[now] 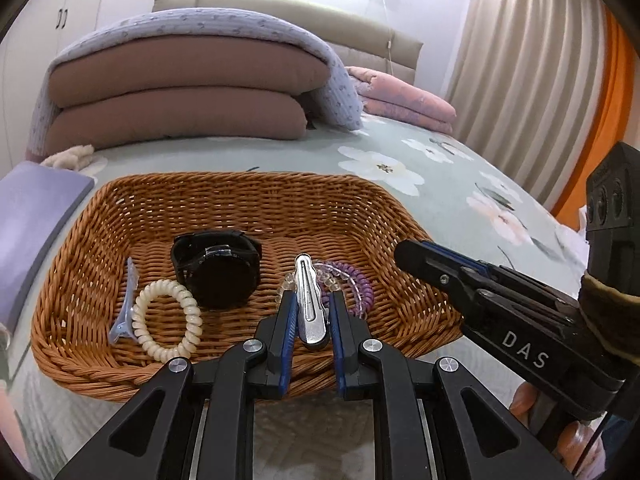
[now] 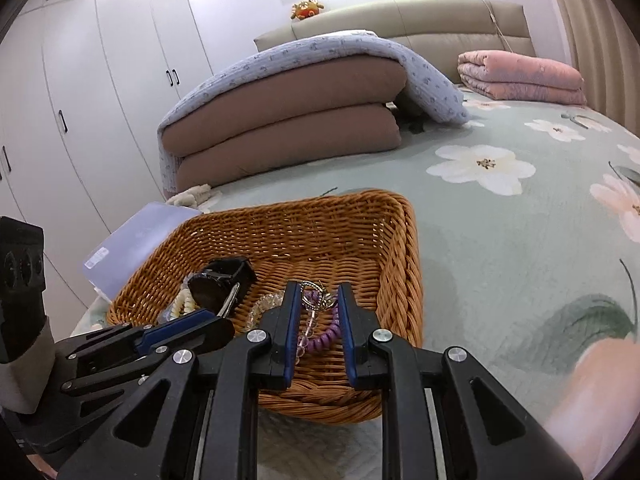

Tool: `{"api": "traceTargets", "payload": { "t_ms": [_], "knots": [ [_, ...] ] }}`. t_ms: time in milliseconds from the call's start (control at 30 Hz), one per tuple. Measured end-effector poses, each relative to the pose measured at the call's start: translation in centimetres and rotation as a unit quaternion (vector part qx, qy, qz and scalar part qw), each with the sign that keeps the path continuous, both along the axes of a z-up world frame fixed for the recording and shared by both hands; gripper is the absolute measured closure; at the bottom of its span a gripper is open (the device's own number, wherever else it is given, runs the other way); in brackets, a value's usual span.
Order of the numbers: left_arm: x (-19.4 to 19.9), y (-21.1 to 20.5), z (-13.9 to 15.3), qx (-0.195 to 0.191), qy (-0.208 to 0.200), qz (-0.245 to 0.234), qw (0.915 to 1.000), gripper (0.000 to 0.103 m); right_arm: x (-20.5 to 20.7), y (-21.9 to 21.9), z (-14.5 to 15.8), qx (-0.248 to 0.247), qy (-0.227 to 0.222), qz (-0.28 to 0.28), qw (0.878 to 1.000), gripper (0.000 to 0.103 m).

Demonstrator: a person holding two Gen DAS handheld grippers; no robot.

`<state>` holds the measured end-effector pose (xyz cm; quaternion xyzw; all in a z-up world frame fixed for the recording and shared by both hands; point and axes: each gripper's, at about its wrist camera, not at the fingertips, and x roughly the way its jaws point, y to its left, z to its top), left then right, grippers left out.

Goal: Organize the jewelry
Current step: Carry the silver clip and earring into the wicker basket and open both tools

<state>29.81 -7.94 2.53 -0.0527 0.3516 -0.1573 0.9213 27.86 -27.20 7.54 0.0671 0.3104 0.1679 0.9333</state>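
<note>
A wicker basket (image 1: 248, 200) on the bed holds a black watch (image 1: 218, 266), a cream coil hair tie (image 1: 168, 320), a pale blue clip (image 1: 126, 300), a purple coil tie with clear beads (image 1: 360, 280). My left gripper (image 1: 313, 300) is shut on a silver hair clip (image 1: 308, 300) over the basket's near side. My right gripper (image 2: 319, 292) hangs over the basket (image 2: 340, 220) with its jaws a little apart around a silver ring-like trinket (image 2: 314, 294); the purple tie (image 2: 324, 336) lies below. The right gripper also shows in the left wrist view (image 1: 412, 256).
The bed has a green floral sheet (image 2: 500, 220). Folded brown and lilac quilts (image 1: 180, 92) and a pink quilt (image 2: 520, 76) lie behind. A lilac box (image 2: 136, 244) sits left of the basket. White wardrobes (image 2: 100, 100) stand at left.
</note>
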Motion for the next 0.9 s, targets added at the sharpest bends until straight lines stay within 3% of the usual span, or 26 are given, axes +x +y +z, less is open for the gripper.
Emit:
{"api": "traceTargets", "payload": {
  "t_ms": [367,600,700,833,900],
  "knots": [
    [0.2,0.1,-0.2,-0.002,0.004,-0.004,1.0,0.086,0.3,0.8,-0.6,-0.009,0.011,0.013,1.0,0.082],
    [0.2,1.0,0.0,-0.029,0.006,-0.003,0.9996,0.061,-0.1,0.1,-0.6,0.003,0.012,0.007,1.0,0.082],
    [0.1,1.2,0.1,-0.036,0.005,-0.003,0.9993,0.061,-0.8,-0.3,-0.4,0.0,0.004,-0.002,1.0,0.081],
    [-0.2,1.3,0.4,-0.04,-0.002,0.0,0.9992,0.061,-2.3,-1.3,0.4,0.011,-0.022,-0.016,1.0,0.064],
    [-0.5,1.4,0.6,-0.038,-0.008,0.002,0.9993,0.061,-2.6,-1.6,0.7,0.016,-0.031,-0.023,0.999,0.064]
  ]
}}
